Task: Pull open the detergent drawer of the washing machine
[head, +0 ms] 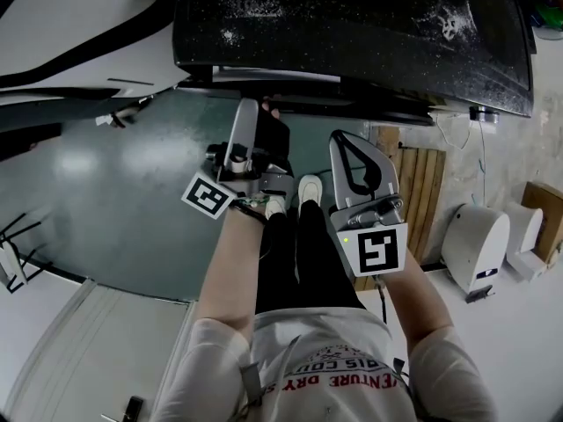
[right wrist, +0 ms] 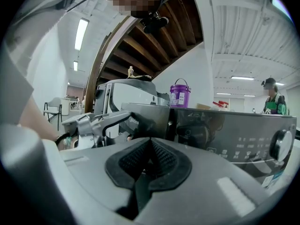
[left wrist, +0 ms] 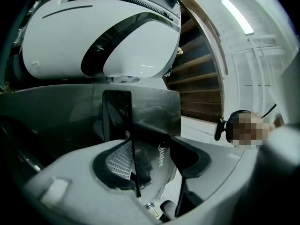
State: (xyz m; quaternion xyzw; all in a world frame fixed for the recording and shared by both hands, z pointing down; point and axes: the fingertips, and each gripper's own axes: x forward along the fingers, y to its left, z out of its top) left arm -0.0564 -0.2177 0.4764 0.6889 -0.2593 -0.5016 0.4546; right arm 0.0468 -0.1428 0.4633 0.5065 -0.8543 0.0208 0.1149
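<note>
Where the washing machine (head: 352, 33) faces me, my left gripper (left wrist: 154, 146) clamps its glossy dark detergent drawer (left wrist: 140, 109), left of the controls (right wrist: 243, 142); right gripper (right wrist: 149, 142): ribbed pads (right wrist: 165, 159) together, empty; purple bucket (right wrist: 180, 93) above, contents unseen.

The washing machine (head: 352, 33) has a glossy black top dusted with white powder, and its control panel (right wrist: 234, 130) shines like dark glass. The detergent drawer (left wrist: 159, 109) front is smooth, glossy grey. The left gripper (left wrist: 150, 158) and right gripper (right wrist: 150, 146) look like matt grey plastic, with ribbed black rubbery pads (right wrist: 164, 156). Bare wooden slats (head: 422, 192) stand nearby, and the floor (head: 106, 192) has a dull sheen.
</note>
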